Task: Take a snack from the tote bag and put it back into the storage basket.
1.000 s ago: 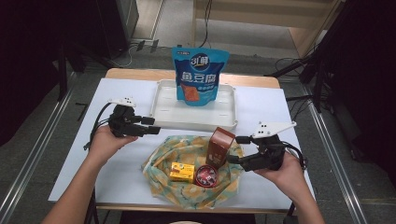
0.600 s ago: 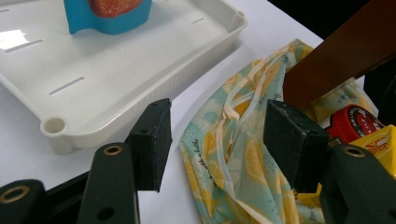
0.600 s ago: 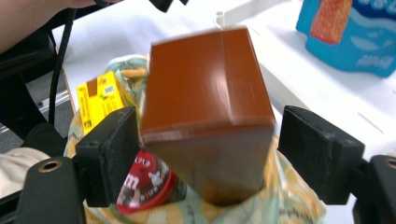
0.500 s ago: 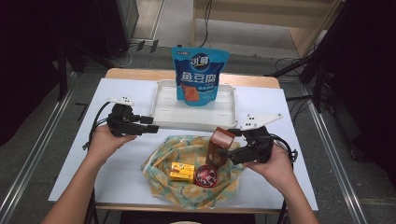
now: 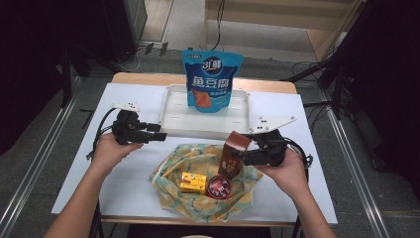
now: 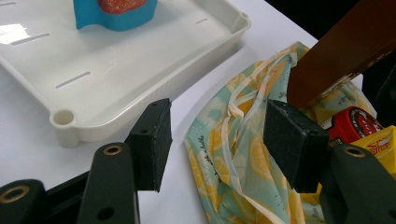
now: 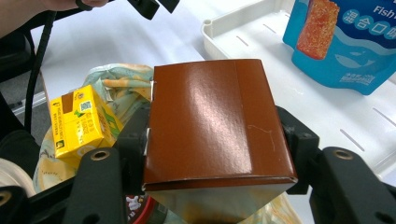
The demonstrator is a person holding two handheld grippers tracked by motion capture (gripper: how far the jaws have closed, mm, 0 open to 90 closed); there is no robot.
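My right gripper (image 5: 236, 154) has just been closing, and its fingers (image 7: 133, 135) now sit against both sides of the brown carton (image 7: 212, 116), gripping it. The carton is a tall, glossy, reddish-brown box with a folded top and a paler, duller lower face; it stands tilted over the far right part of the yellow-and-teal lemon-print cloth bag (image 5: 198, 178) spread on the bench (image 5: 133, 188). I can see some print low on its front in the high view, but it is too small to read. Just beside it on the cloth lie a small yellow box (image 5: 192, 182) with a brown corner panel and fine print I cannot make out, and a round red-rimmed tin (image 5: 219, 187) with a dark printed lid. Behind them the white tray (image 5: 171, 111) holds an upright blue pouch (image 5: 212, 80) with large white Chinese characters and, in the right gripper view, the letters "Fish". My left gripper (image 5: 159, 136) hovers near the tray's front corner, fingers (image 6: 152, 140) wide apart with nothing between them.
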